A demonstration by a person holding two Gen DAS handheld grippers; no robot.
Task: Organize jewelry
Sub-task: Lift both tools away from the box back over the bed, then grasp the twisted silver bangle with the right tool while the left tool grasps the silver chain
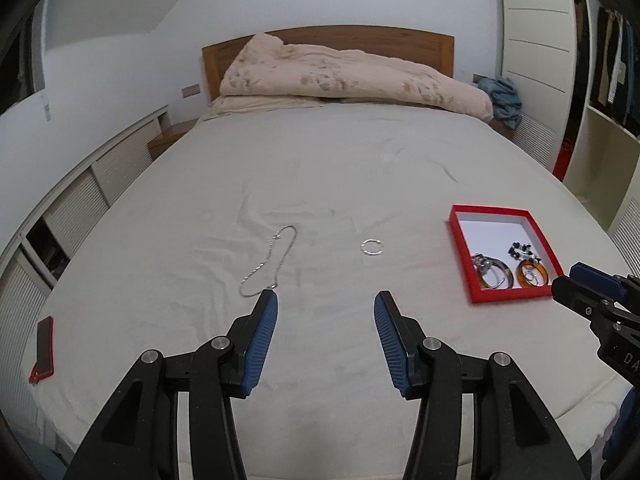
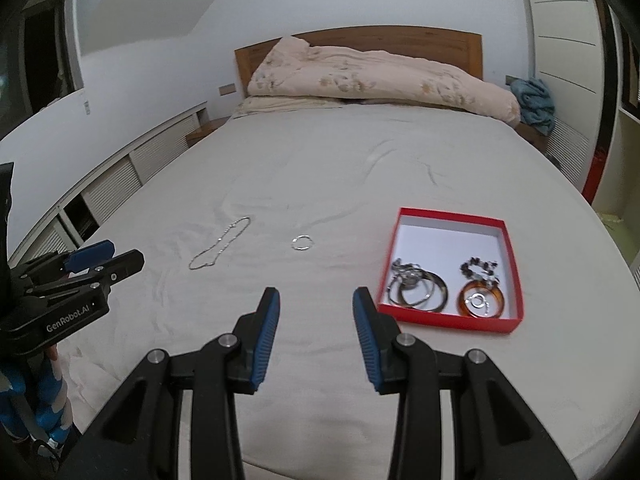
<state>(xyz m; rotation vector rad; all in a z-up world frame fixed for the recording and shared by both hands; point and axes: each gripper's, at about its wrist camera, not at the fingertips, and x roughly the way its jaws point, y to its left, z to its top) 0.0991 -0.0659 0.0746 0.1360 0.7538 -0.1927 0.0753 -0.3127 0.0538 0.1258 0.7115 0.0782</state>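
task partly done. the red box (image 2: 516, 322) on the bed (image 2: 320, 152) already holds bangles (image 2: 424, 292), an amber bangle (image 2: 482, 300) and a beaded bracelet (image 2: 480, 269). a silver chain (image 1: 269, 262) and a small ring (image 1: 372, 247) lie loose on the sheet, left of the box. the left gripper (image 1: 326, 300) and right gripper (image 2: 316, 294) are both spread and empty, near the bed's foot.

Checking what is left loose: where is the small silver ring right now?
In both wrist views the small silver ring lies on the bed sheet, between the silver chain on its left and the red box on its right.
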